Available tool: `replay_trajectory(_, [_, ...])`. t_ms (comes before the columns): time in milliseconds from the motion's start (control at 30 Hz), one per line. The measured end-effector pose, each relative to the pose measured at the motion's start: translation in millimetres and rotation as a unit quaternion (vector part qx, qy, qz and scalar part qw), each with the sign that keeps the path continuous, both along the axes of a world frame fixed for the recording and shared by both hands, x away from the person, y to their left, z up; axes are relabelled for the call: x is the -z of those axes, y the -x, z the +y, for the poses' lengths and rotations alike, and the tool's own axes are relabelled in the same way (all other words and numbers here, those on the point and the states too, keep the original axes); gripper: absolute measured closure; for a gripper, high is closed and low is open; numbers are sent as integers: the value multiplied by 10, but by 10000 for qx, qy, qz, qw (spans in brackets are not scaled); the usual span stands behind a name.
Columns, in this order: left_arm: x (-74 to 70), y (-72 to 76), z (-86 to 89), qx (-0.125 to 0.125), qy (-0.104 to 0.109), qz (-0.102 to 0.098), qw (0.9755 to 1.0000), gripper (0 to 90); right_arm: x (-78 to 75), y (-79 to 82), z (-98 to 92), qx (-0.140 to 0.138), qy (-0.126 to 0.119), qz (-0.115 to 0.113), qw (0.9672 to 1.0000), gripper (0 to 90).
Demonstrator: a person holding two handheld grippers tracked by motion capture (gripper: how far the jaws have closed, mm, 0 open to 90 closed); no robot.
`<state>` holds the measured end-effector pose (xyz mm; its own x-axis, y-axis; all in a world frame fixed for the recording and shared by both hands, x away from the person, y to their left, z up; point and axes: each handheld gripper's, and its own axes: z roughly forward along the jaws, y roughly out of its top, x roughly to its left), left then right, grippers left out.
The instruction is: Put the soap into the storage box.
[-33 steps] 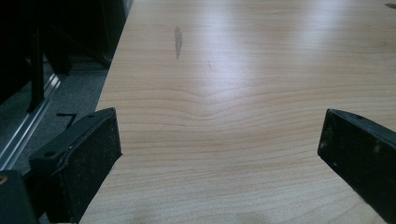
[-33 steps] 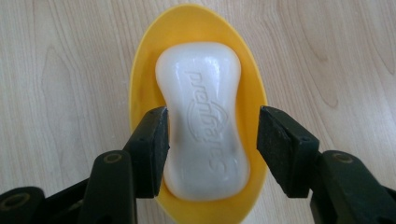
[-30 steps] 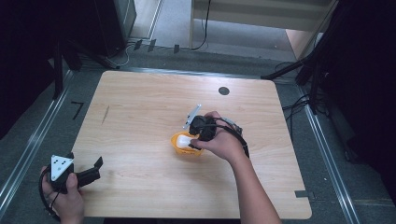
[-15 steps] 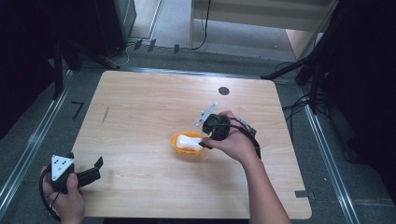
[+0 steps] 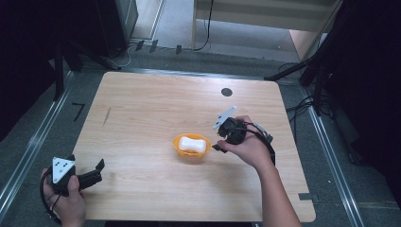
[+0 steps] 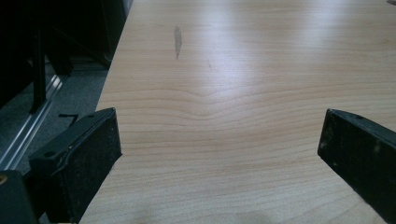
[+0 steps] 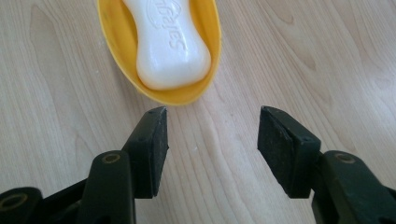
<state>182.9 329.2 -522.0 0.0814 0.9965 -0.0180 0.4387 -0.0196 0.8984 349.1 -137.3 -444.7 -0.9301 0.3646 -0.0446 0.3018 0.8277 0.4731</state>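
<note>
A white bar of soap [image 5: 191, 143] [image 7: 170, 42] lies in a small yellow-orange dish [image 5: 191, 155] [image 7: 187, 98] near the middle of the wooden table. Just right of the dish, my right gripper [image 5: 218, 140] [image 7: 212, 135] points at it, with its jaws open a little and bare wood between them. The dish's near rim is a short way beyond the fingertips, not touching them. My left gripper [image 5: 98, 171] [image 6: 219, 140] rests at the table's front left corner. It stands wide open with nothing between its jaws.
The table [image 5: 142, 109] has a small dark round mark [image 5: 227, 92] near its far edge and a short dark streak [image 5: 107, 116] [image 6: 177, 37] on its left side. Metal rails and cables run along the floor beside the table.
My right hand has drawn back to the right, from over the dish to beside it, and the soap now lies uncovered in the dish. The left gripper has kept still.
</note>
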Motion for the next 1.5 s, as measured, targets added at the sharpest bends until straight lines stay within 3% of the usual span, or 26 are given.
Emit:
replay_trajectory(333, [0, 0, 0, 1, -5, -1, 10000, 0, 32, 60, -269, 333, -146, 112, 9993, 422])
replay_trajectory(500, [0, 0, -2, 3, -23, 1, 10000, 0, 56, 103, -427, 722, -282, 226, 9967, 289])
replay_trajectory(567, [0, 0, -2, 3, -19, 3, 10000, 0, 73, 121, -490, 859, -242, 199, 9958, 191])
replay_trajectory(700, [-1, -1, -3, 15, -34, 8, 10000, 0, 110, 147, -624, 1098, -340, 222, 9931, 142])
replay_trajectory(1000, [-1, 1, -3, 8, -42, 3, 10000, 0, 205, 235, -880, 1375, -412, 83, 9896, 125])
replay_trajectory(1500, [-1, 3, -6, -3, -49, -2, 10000, 0, 399, 466, -1356, 1961, -802, 19, 9773, 125])
